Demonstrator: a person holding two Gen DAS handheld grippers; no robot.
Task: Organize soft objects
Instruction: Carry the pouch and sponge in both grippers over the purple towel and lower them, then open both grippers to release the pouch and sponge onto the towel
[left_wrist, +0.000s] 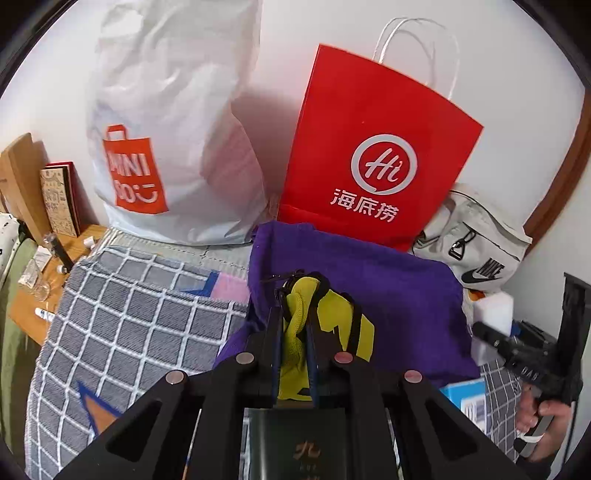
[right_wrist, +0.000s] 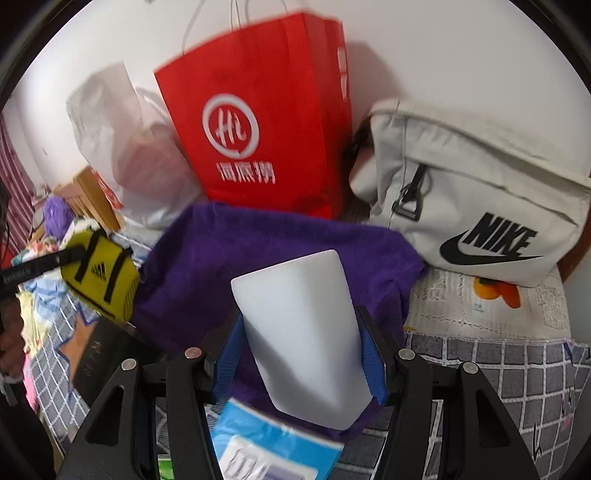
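Note:
My left gripper is shut on a yellow Adidas pouch and holds it above a purple towel. The pouch also shows in the right wrist view, hanging from the left gripper's fingers. My right gripper is shut on a white foam block between its blue pads, over the purple towel. The block and right gripper show at the right edge of the left wrist view.
A red paper bag and a white Miniso plastic bag stand against the wall. A cream Nike bag lies right of them. A grey checked blanket covers the bed. A blue packet lies below my right gripper.

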